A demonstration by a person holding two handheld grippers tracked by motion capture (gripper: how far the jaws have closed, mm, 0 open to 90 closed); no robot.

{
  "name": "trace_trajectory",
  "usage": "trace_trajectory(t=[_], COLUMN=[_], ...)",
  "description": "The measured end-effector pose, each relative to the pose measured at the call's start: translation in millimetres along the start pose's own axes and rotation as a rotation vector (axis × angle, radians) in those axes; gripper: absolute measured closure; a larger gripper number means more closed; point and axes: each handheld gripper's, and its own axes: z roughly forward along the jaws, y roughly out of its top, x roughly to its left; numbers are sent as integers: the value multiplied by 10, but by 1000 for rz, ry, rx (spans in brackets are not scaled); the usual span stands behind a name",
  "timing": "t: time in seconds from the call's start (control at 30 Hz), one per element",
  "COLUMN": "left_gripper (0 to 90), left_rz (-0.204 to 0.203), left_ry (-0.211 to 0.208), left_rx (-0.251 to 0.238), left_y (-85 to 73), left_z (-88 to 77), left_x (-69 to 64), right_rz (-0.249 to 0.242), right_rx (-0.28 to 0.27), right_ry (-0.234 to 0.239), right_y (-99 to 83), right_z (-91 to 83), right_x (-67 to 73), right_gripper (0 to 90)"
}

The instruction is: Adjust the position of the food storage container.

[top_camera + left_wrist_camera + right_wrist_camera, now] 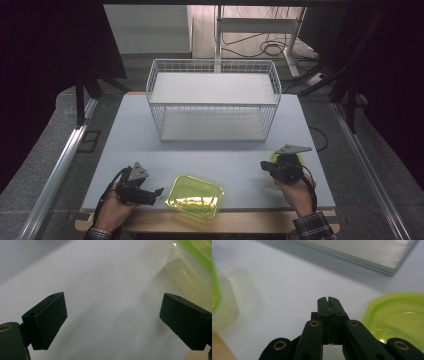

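Tongs poised at the table's near edge, nothing lifted yet.

Left gripper (159, 191) rests released, jaws wide, just beside the yellow-green container (194, 196) on its right. Right gripper (328, 299) is clenched on nothing, with a second green container (398, 316) beside it. The wire basket (212, 102) beyond both stands empty; all handling remains, by my judgement.

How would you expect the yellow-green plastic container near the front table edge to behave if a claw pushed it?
The container looks thin, translucent and empty, so probably light. On the smooth table it would likely slide, not tip, being low and wide.
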Motion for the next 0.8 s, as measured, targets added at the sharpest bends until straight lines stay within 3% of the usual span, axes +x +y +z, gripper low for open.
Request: trace_trajectory(t=[0.07,0.13,0.17,0.37,0.53,0.67,0.8], left_gripper=[151,280,386,709,833,864,871], left_rz=[5,16,32,43,61,64,59], left_ry=[-4,-23,-73,-176,-229,-264,-298], left_rx=[3,12,22,16,23,21,18], left_y=[4,9,13,37,44,60,82], left_z=[-5,-20,-36,-64,-60,-45,-26], left_x=[-14,-45,-72,-109,-128,-151,-174], right_rz=[-4,-15,-22,-72,-109,-89,-107], right_rx=[0,7,14,62,110,150,187], right_ry=[11,38,66,170,255,358,389], right_y=[-5,-20,-40,-104,-152,-191,-209], right_z=[7,34,62,177,276,332,403], right_x=[36,112,197,510,752,870,963], right_gripper=[883,883,883,888,887,885,884])
